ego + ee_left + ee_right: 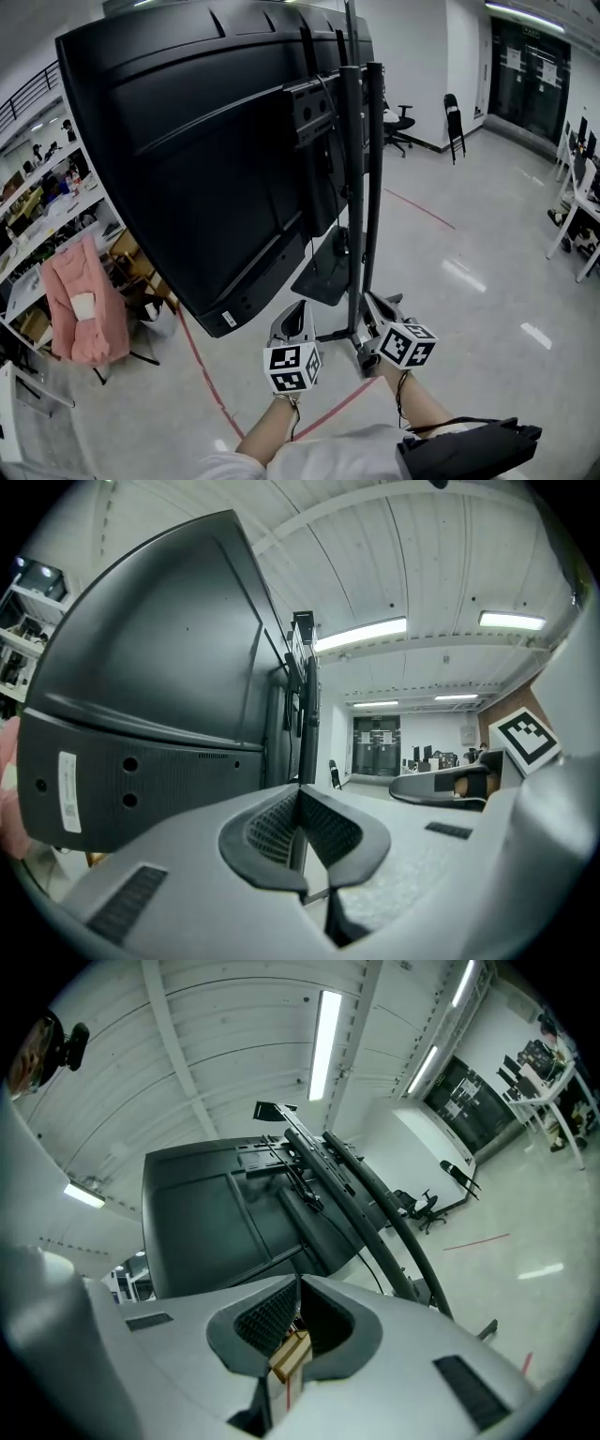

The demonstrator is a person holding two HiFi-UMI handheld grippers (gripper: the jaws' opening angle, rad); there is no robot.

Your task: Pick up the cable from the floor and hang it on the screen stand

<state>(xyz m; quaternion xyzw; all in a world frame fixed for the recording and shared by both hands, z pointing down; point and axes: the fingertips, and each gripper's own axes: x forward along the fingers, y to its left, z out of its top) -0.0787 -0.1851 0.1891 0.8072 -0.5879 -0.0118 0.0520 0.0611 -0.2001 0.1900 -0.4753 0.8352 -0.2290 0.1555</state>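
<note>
The black screen (206, 141) shows its back, mounted on a stand with two dark poles (361, 187). A thin black cable (309, 251) hangs from the screen's back beside the poles; I cannot tell whether it is the task's cable. No cable shows on the floor. My left gripper (298, 311) is held low under the screen's bottom edge, shut and empty (300, 794). My right gripper (375, 304) is by the foot of the poles, also shut (300, 1283). A small tan thing (291, 1354) shows in the gap under its pads; what it is stays unclear.
The stand's base plate (323, 281) lies on the glossy floor, crossed by red tape lines (422, 211). A pink garment (82, 305) hangs on a chair at the left by cluttered desks. Office chairs (401, 122) stand far back. A black bag (469, 450) is at my right hip.
</note>
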